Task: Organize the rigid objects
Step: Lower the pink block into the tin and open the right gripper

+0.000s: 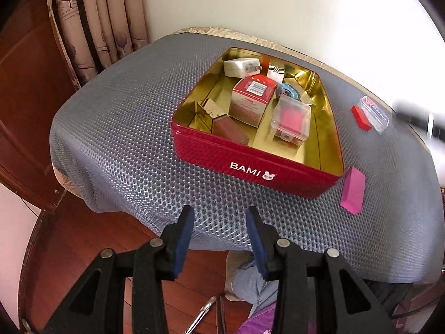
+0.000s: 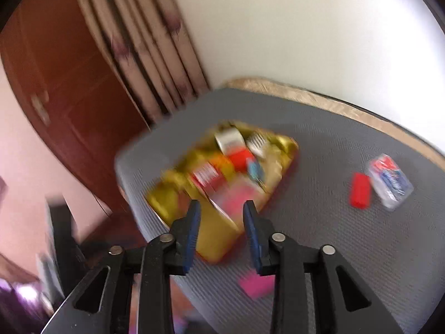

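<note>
- Pink block [image 2: 257, 285] lies low centre in the right view, just under the right gripper [image 2: 221, 208]; long axis runs across the frame.
- Right gripper nearer; both it and the left gripper [image 1: 219, 213] gape wide, empty.

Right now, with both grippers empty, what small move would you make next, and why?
Probably bring the right gripper down to the pink block and close on it. Both grippers are open and hold nothing; the left gripper hangs off the table's near edge. The block lies on the mat just outside the tin, nearer the right gripper than the red block or the clear case.
</note>
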Demonstrator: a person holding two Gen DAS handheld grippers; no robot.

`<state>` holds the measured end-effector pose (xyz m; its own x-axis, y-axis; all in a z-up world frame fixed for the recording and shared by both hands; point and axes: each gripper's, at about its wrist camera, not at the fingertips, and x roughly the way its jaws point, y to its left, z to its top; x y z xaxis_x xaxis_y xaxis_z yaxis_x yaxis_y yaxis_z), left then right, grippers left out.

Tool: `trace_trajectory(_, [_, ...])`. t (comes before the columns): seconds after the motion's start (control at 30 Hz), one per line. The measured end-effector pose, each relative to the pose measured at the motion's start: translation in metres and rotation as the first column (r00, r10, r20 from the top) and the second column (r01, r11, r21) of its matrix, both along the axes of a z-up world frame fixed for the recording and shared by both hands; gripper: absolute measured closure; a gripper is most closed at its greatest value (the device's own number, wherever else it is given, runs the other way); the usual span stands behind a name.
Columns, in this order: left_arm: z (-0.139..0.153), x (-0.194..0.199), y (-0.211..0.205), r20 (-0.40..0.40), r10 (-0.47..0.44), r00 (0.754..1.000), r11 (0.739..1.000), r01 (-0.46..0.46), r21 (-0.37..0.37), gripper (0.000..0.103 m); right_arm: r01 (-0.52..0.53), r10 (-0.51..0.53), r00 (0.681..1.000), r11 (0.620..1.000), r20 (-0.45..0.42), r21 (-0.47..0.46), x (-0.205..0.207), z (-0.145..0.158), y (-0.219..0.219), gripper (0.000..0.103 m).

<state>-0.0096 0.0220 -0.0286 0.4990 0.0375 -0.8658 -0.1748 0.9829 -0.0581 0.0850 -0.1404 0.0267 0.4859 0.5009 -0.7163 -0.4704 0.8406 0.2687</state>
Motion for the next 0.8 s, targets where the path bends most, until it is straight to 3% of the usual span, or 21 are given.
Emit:
trace_trajectory(0.1, [-0.002,0.001,-0.005,-0.020,-0.019,1.000,1.000,0.019,0.001,0.064,0.100,-0.103,0.987,0.994,-0.121,-0.033,-0.006,-0.032,-0.011,0.058])
trace_trajectory(0.23, [0.000,-0.001,-0.010,-0.014,-0.041,0.999,0.999,0.041,0.004,0.064,0.191,-0.191,0.968,0.981,-0.163,-0.019,-0.008,-0.054,-0.003,0.061])
trace_trajectory(0.37, [0.000,-0.001,-0.008,-0.015,-0.042,0.999,0.999,0.042,-0.001,0.064,0.252,-0.264,0.948,0.964,-0.177,-0.084,0.000,-0.067,0.011,0.073])
trace_trajectory(0.5, [0.000,0.000,-0.006,-0.019,-0.041,0.999,0.999,0.040,-0.025,0.064,0.286,-0.306,0.932,0.950,-0.195,-0.124,0.009,-0.082,0.018,0.071])
trace_trajectory(0.63, [-0.002,0.001,-0.006,-0.029,-0.046,0.999,0.998,0.045,-0.035,0.064,0.288,-0.318,0.935,0.938,-0.155,-0.191,0.008,-0.084,0.030,0.071])
trace_trajectory(0.67, [-0.002,0.001,-0.007,-0.031,-0.049,0.998,0.998,0.048,-0.038,0.064,0.279,-0.316,0.936,0.934,-0.152,-0.225,0.008,-0.084,0.034,0.065])
trace_trajectory(0.7, [-0.002,0.000,-0.008,-0.031,-0.052,0.998,0.998,0.051,-0.039,0.064,0.279,-0.320,0.933,0.932,-0.165,-0.232,0.007,-0.084,0.033,0.051])
trace_trajectory(0.8, [-0.001,0.000,-0.008,-0.026,-0.053,0.998,0.998,0.052,-0.042,0.064,0.302,-0.347,0.913,0.928,-0.214,-0.218,0.005,-0.093,0.023,0.040])
